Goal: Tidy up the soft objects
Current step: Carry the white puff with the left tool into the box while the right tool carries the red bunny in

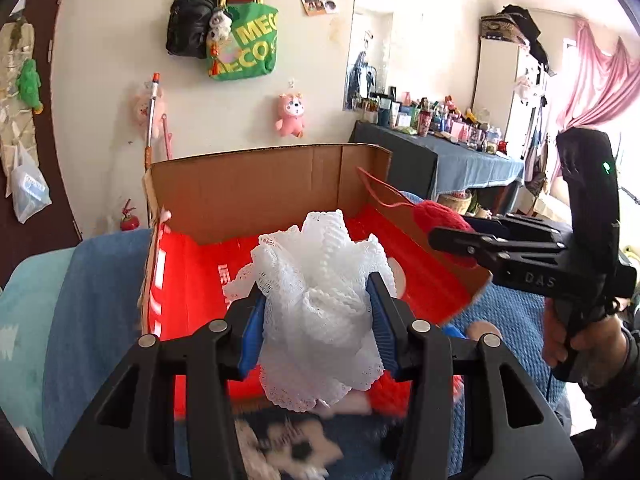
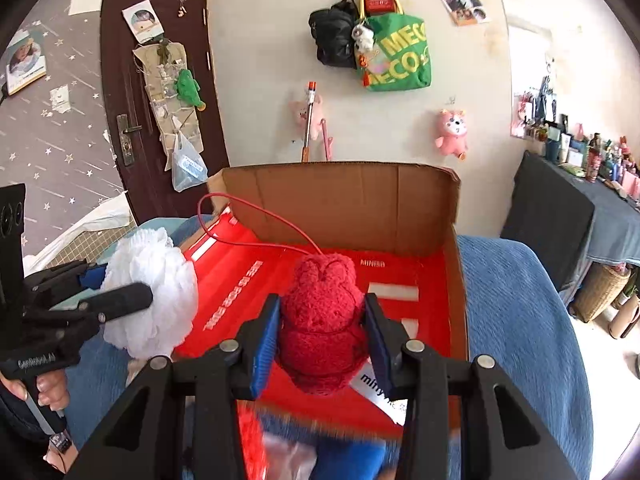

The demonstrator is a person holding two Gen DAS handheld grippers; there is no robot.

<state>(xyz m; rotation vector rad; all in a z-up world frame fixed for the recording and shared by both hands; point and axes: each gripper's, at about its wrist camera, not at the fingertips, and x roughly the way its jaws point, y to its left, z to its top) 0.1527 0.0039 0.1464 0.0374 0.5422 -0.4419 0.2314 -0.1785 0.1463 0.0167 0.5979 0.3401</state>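
My left gripper [image 1: 318,300] is shut on a white mesh bath pouf [image 1: 316,292] and holds it above the near edge of an open cardboard box [image 1: 256,184] with a red inner lining. The pouf also shows in the right wrist view [image 2: 154,300]. My right gripper [image 2: 322,328] is shut on a red plush rabbit [image 2: 322,320] with a red cord loop [image 2: 240,216], held over the box's red floor [image 2: 400,276]. In the left wrist view the right gripper [image 1: 452,236] holds the red plush [image 1: 440,212] at the box's right wall.
The box sits on a blue blanket [image 2: 520,320]. Blurred soft items lie under the grippers near the box's front [image 1: 288,448]. A dark table [image 1: 460,160] crowded with bottles stands at the right. Bags [image 2: 396,56] and plush toys [image 2: 452,132] hang on the wall behind.
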